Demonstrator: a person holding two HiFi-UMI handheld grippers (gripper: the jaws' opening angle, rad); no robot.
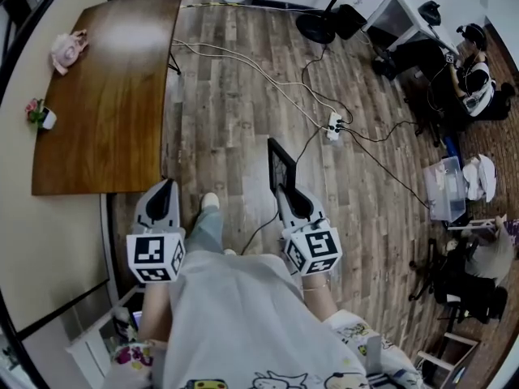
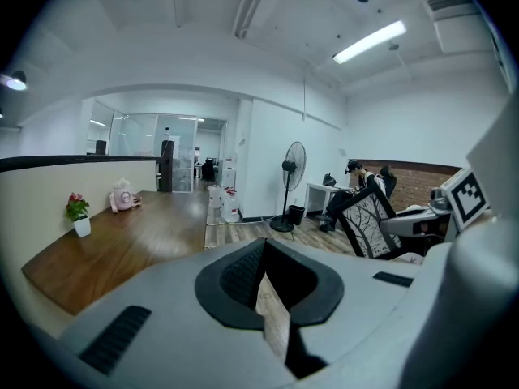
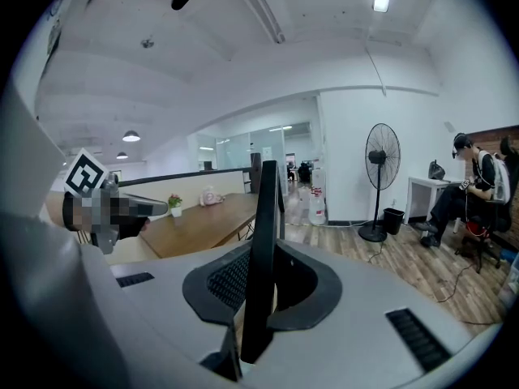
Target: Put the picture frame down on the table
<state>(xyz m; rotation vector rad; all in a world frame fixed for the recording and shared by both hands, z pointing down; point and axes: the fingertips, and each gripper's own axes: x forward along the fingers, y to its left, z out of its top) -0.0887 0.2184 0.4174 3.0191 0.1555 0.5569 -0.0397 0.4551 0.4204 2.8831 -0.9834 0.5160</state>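
The picture frame (image 1: pixel 280 167) is black with a tree print and stands upright, edge-on, in my right gripper (image 1: pixel 287 194), which is shut on its lower edge. In the right gripper view the frame's dark edge (image 3: pixel 264 241) rises between the jaws. From the left gripper view the frame (image 2: pixel 369 220) shows at the right, held up over the floor. My left gripper (image 1: pixel 165 188) hangs shut with nothing in it, near the front corner of the brown wooden table (image 1: pixel 113 112). Both grippers are over the floor, to the right of the table.
On the table sit a pink toy (image 1: pixel 69 51) and a small potted plant (image 1: pixel 40 114). Cables and a power strip (image 1: pixel 332 125) cross the plank floor. A standing fan (image 3: pixel 381 177), desks and seated people are at the right. A low wall runs along the table's left.
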